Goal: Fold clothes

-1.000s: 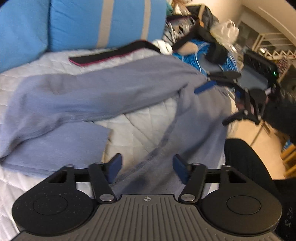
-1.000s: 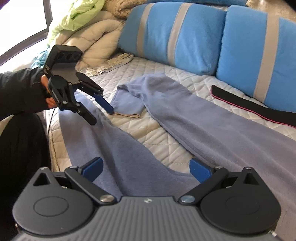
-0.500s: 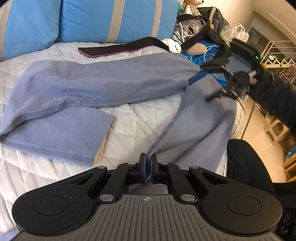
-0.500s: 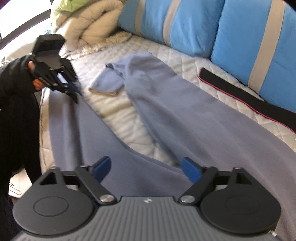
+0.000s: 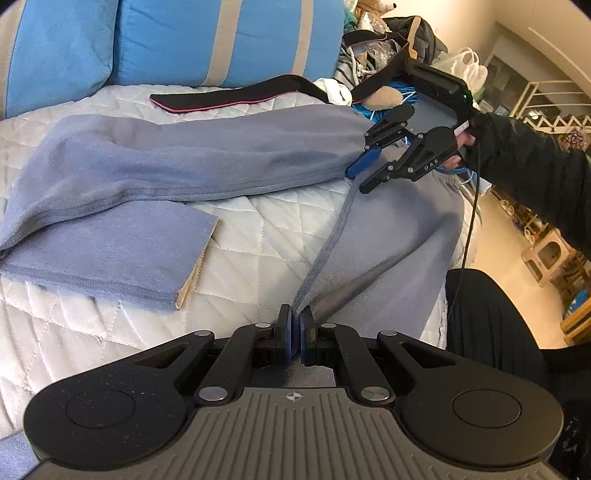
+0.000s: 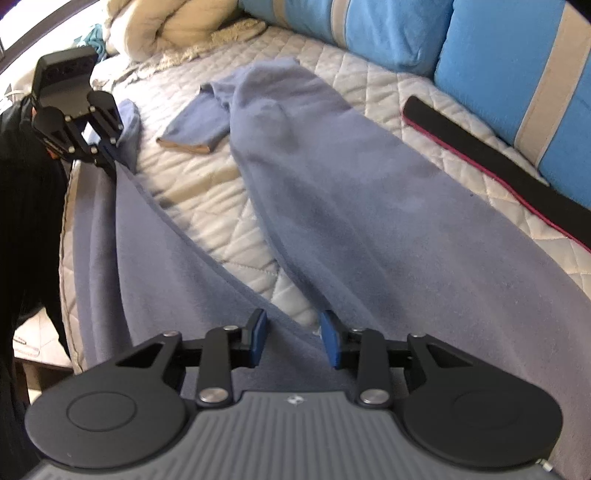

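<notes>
- Trousers (image 5: 184, 162) of grey-blue fleece; lay spread over the quilted bedspread (image 5: 258, 229), long axis roughly parallel to the row of blue cushions (image 5: 258, 37).
- Lay in a V: far leg flat nearer the cushions with its cuff (image 5: 188, 280) turned back to show a tan lining; near leg draped along and over the bed's front edge, just beside the person's dark-clad knee (image 5: 487, 314).
- Left gripper (image 5: 294, 325): pressed together, pinching the near leg's inner seam, which rose out of it as a taut ridge running straight towards the other claw.
- Right gripper (image 6: 293, 338): pointed steeply down at the crotch, where the two legs met; jaws had just been closing, part-way in, fleece between the blue pads (image 6: 258, 336) but a gap on each side, so not judged gripped yet.
- Judged as the hinge of the coming move: both claws on one seam line, with the far leg lying away from them across a wedge of bare quilt, towards the cushions.
- Judged the right hand the nearer to the far leg; the left stood further along the seam.
- Black strap with pink edging (image 5: 229, 98) lay beyond the far leg, apart from it.
- Heap of jackets and bags (image 5: 388, 33) sat past the waist end, beyond the right sleeve (image 5: 524, 170); nothing seen on the quilt between the legs.
</notes>
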`<state>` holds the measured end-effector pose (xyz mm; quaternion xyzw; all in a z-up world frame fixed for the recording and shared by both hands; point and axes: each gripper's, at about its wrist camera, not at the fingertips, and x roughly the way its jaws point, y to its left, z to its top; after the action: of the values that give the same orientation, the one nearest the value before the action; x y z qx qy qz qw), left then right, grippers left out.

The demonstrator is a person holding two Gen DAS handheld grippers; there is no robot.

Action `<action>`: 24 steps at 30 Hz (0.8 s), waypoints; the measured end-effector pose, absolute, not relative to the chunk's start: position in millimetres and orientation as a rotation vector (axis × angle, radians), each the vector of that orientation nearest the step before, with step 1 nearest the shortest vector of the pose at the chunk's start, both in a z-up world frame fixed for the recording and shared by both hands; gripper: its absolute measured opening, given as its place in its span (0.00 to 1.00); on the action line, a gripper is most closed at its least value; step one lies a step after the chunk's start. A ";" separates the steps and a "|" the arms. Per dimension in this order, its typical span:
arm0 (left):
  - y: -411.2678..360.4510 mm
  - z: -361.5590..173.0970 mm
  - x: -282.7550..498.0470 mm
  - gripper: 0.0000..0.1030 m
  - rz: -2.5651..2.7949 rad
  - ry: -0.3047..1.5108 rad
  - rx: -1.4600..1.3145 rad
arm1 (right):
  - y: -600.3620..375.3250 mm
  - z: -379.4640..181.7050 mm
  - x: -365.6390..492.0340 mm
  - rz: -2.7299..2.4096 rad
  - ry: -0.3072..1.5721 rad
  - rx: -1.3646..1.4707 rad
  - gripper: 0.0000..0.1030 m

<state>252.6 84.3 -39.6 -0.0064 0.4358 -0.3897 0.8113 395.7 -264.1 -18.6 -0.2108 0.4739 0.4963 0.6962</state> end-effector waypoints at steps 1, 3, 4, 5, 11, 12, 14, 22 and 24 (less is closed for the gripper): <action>84.8 -40.1 253.2 0.03 -0.831 0.931 -0.020 | -262.9 -19.8 395.2 1.110 1.059 -0.485 0.36; 85.9 -40.9 254.6 0.03 -0.828 0.930 -0.032 | -260.3 -22.0 392.2 1.108 1.055 -0.521 0.33; 86.4 -40.9 255.3 0.03 -0.822 0.928 -0.038 | -259.3 -22.3 389.5 1.107 1.045 -0.536 0.11; 86.8 -40.7 256.0 0.03 -0.816 0.924 -0.042 | -258.6 -22.1 386.5 1.107 1.035 -0.550 0.00; 89.6 -40.7 267.5 0.04 -0.716 0.906 -0.069 | -266.1 -8.3 374.7 1.027 0.896 -0.598 0.00; 89.2 -41.0 269.7 0.04 -0.694 0.906 -0.066 | -268.0 -7.7 374.5 1.010 0.886 -0.607 0.00; 86.7 -41.6 272.3 0.04 -0.653 0.907 -0.041 | -269.5 -8.4 373.9 0.983 0.877 -0.622 0.00; 88.5 -43.7 272.3 0.09 -0.601 0.898 0.002 | -258.9 -24.5 360.4 0.892 0.868 -0.678 0.00; 99.4 -42.7 274.0 0.12 -0.603 0.899 -0.060 | -257.4 -24.1 355.4 0.866 0.848 -0.673 0.05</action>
<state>274.0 99.4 -42.7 -0.0284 0.4279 -0.2870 0.8566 355.4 -257.4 -24.1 -0.3102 0.3911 0.3993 0.7691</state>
